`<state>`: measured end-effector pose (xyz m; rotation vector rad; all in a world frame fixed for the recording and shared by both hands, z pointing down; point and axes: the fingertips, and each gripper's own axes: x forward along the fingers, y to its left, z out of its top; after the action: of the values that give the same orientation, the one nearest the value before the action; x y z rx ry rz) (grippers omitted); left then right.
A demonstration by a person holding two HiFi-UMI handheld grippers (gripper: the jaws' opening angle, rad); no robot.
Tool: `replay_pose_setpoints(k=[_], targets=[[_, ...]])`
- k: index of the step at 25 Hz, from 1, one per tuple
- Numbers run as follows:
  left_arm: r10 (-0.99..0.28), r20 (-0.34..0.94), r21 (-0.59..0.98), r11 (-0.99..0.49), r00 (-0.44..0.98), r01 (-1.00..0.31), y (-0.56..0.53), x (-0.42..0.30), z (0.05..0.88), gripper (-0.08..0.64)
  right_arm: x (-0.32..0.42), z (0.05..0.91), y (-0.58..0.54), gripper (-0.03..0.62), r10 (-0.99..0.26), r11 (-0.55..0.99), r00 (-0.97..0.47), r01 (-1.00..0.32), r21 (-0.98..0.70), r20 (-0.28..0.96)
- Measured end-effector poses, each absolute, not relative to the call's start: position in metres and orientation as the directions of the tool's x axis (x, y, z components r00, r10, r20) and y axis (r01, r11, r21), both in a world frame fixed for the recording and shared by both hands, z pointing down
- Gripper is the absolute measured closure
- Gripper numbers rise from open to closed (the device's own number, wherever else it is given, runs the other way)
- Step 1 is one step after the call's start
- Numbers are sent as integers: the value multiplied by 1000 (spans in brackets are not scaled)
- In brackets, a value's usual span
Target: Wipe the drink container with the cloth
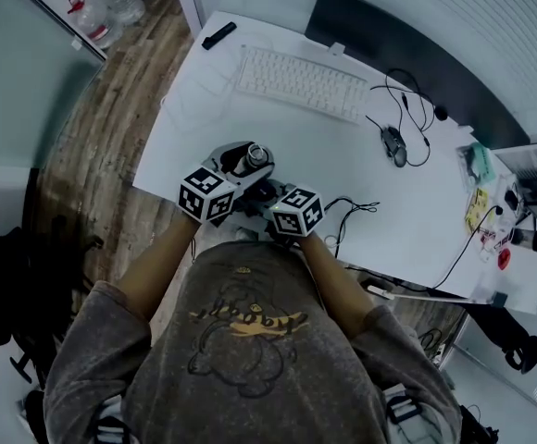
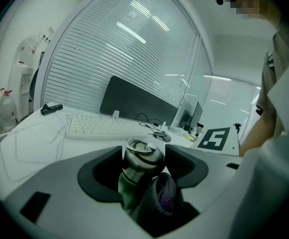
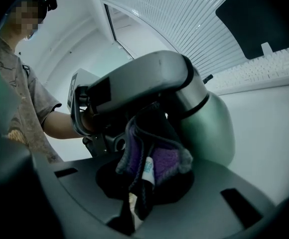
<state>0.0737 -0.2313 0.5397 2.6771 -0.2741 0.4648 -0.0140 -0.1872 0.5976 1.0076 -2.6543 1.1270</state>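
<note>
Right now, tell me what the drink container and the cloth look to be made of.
The drink container: probably metal, likely stainless steel. Its neck band is glossy with sharp highlights, and the body below looks matte green, perhaps a coating. The cloth: a soft napped textile, perhaps microfibre, with a fuzzy purple face, a darker grey edge, limp folds and a small sewn tag.

Colours we find over a white desktop (image 1: 361, 183)
We see a silver-and-green metal drink bottle (image 2: 134, 169) and a purple, grey-edged fuzzy cloth (image 3: 167, 159).

No legible txt: shirt print (image 1: 250, 320), cloth tag (image 3: 148, 167) too blurry.
</note>
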Motion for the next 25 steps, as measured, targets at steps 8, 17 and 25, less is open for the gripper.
replay_pose_setpoints(k=[8, 17, 25], targets=[[-127, 357, 360, -895, 925, -262, -232, 74, 540, 285, -23, 598, -193, 541, -526, 522, -787, -598, -608, 322], [-144, 356, 329, -905, 923, -268, -229, 72, 538, 286, -31, 595, -196, 541, -509, 533, -802, -579, -617, 313], [-248, 269, 317, -890, 931, -329, -240, 52, 501, 278, -32, 578, -187, 540, -508, 567, -805, -579, -585, 305]])
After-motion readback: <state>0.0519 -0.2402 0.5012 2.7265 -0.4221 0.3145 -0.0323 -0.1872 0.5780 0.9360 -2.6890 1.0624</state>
